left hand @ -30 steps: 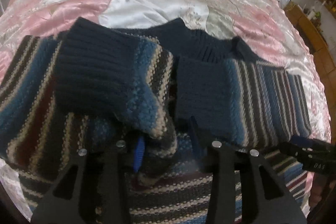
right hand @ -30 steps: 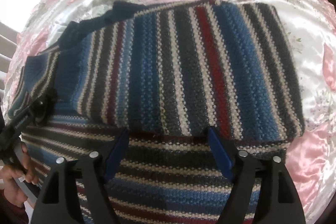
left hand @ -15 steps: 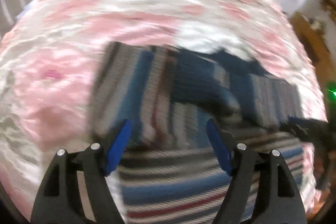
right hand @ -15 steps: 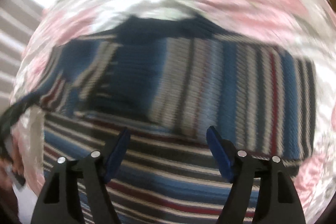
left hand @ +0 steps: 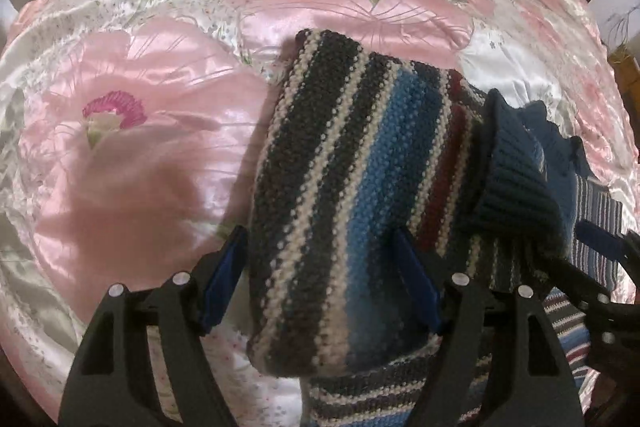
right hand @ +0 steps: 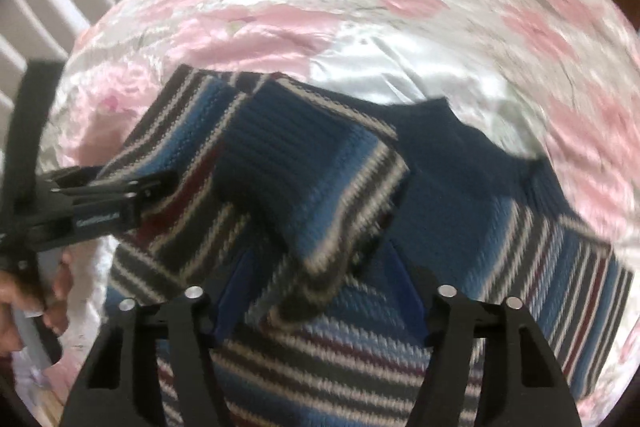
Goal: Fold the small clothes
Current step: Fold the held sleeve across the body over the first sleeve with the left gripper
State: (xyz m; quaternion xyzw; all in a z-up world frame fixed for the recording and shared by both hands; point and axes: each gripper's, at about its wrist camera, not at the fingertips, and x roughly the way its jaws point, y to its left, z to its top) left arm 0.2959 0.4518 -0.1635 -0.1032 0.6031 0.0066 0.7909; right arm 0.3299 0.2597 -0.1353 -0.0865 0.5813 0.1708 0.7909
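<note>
Both wrist views looked forward and down, close over the striped sweater (left hand: pixel 352 195) on the pink floral bedspread (left hand: pixel 132 131). They shared the sweater's navy cuff (right hand: pixel 296 155), each catching the other gripper at its edge.

Left tool (left hand: pixel 320 285): fingers spread wide, blue pads (left hand: pixel 224 279) facing each other, pointing forward and down. Knit lies between the fingers; neither pad visibly presses it. Seen from the right wrist view, the left tool (right hand: pixel 132 193) enters from the left edge, roughly level, tips to the right; its spread cannot be judged from that side. A hand (right hand: pixel 24 303) grips its handle at the lower left, fingers curled round it.

Right tool (right hand: pixel 316 287): fingers spread wide, blue pads (right hand: pixel 408 291) apart, pointing forward. In the left wrist view it shows at the right edge (left hand: pixel 600 247), side-on, blue tip toward the left.
</note>
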